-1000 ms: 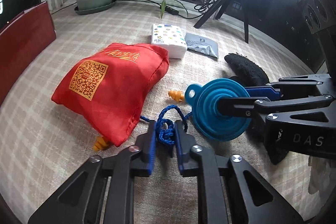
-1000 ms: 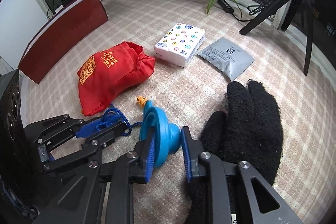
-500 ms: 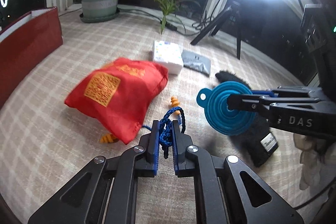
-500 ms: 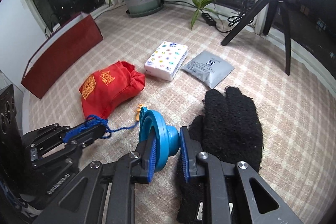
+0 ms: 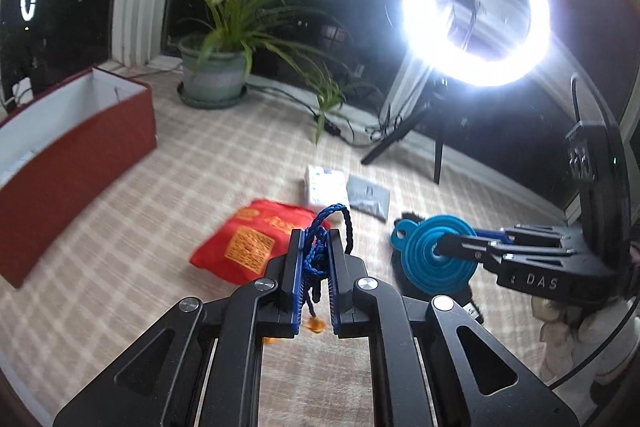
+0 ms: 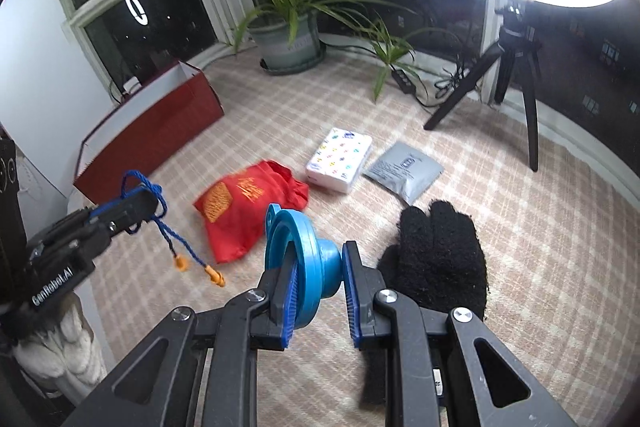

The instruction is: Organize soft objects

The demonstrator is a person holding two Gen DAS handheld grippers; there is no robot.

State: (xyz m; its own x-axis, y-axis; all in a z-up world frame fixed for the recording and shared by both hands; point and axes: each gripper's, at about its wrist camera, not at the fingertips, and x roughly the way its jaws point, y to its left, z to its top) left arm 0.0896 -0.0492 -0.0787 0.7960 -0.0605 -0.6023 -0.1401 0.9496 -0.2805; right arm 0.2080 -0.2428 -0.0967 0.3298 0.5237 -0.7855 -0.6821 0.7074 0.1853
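My left gripper (image 5: 315, 243) is shut on the blue cord (image 5: 316, 247) of corded earplugs and holds it high above the mat. In the right wrist view the cord (image 6: 160, 215) hangs from it with two orange plugs (image 6: 212, 274) dangling. My right gripper (image 6: 316, 263) is shut on a blue collapsible funnel (image 6: 298, 263), also lifted; it shows in the left wrist view (image 5: 436, 253). A red cloth bag (image 6: 244, 207), a tissue pack (image 6: 340, 165), a grey pouch (image 6: 404, 173) and a black glove (image 6: 440, 259) lie on the checked mat.
An open red box (image 5: 76, 155) with white inside stands at the left. A potted plant (image 5: 214, 75), a smaller plant (image 6: 386, 55), a ring light on a tripod (image 5: 476, 11) and cables stand at the back by the window.
Both grippers have risen well above the mat. The left has lifted the cord so the earplugs hang free. The right has lifted the funnel off the glove.
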